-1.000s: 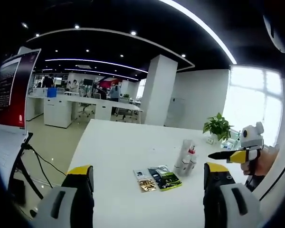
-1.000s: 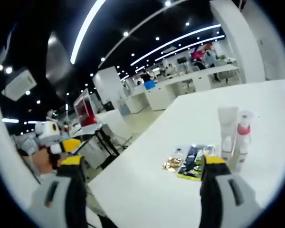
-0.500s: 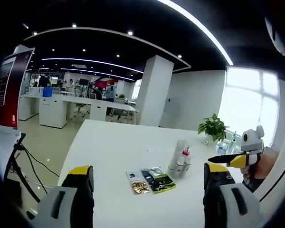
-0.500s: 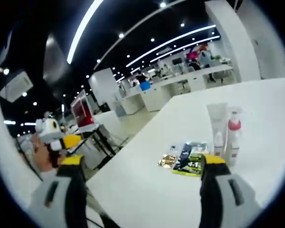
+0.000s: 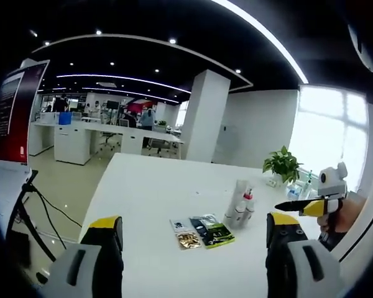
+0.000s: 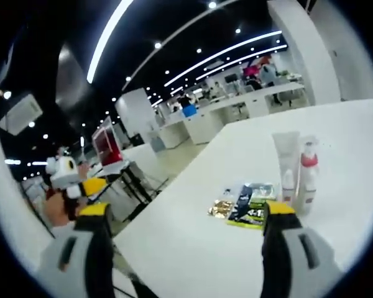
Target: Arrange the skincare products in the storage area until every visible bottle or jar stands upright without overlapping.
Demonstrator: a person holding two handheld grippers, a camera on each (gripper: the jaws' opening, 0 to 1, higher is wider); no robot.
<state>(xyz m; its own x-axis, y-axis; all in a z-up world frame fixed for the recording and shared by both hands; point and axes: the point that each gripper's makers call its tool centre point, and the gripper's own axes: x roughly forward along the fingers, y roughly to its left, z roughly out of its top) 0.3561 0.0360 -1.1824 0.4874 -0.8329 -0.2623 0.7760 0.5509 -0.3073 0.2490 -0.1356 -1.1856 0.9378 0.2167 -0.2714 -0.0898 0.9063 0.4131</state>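
Observation:
A small cluster of skincare products stands upright on the white table: a white tube (image 5: 239,197) (image 6: 286,162), a pump bottle with a red collar (image 5: 248,205) (image 6: 308,176) and a small bottle (image 6: 288,187). Flat sachets (image 5: 203,230) (image 6: 244,208) lie beside them, one gold, one dark, one green. My left gripper (image 5: 193,239) is open, its jaws well short of the products. My right gripper (image 6: 186,230) is open too, held back from the table edge. The right gripper (image 5: 311,205) also shows at the right of the left gripper view, and the left gripper (image 6: 74,185) at the left of the right gripper view.
The white table (image 5: 149,192) runs long and bare away from me. A potted plant (image 5: 283,165) and small items stand at its far right end. A red banner on a stand (image 5: 12,112) is off the table's left side. White desks and people fill the office behind.
Both views have shifted slightly with the hands. The products and sachets have not moved, and both grippers stay open.

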